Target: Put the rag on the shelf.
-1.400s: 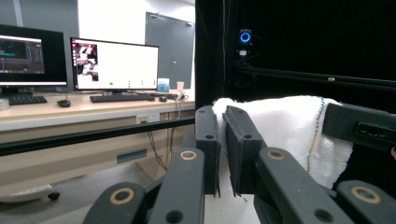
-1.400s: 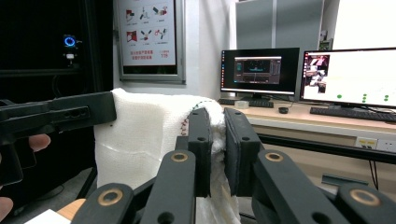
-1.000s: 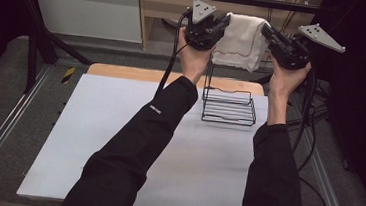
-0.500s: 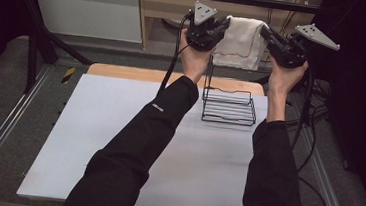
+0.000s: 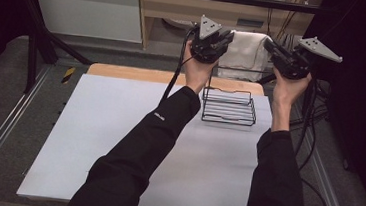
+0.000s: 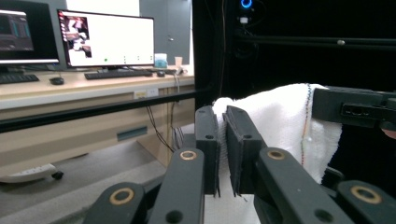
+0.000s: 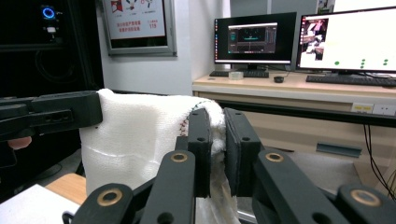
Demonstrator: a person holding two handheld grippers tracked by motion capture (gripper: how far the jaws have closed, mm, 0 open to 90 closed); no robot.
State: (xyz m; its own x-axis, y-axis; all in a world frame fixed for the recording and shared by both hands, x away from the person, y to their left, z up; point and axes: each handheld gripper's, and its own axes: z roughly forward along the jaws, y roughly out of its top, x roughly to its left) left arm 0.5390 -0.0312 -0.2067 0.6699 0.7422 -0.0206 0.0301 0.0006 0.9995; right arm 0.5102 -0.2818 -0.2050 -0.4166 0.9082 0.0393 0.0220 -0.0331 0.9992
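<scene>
L gripper (image 5: 225,37): held high over table's far edge, jaws pinching one top corner of white towel (image 5: 246,49); in the left gripper view cloth sits squeezed between its pads (image 6: 239,140).
R gripper (image 5: 271,46): raised alongside, jaws clamped on towel's other top corner.
Towel: hangs stretched betw. both grippers, above and just behind wire rack (image 5: 229,106).
Rack: black wire, upright back rail, stands at far right of white table sheet (image 5: 112,142), directly under towel; nothing on it.
Around: wooden table edge (image 5: 138,73) beyond sheet; cables (image 5: 313,139) trail down at right.
Background: desk w/ lit monitors (image 7: 299,39) and keyboards behind towel.
</scene>
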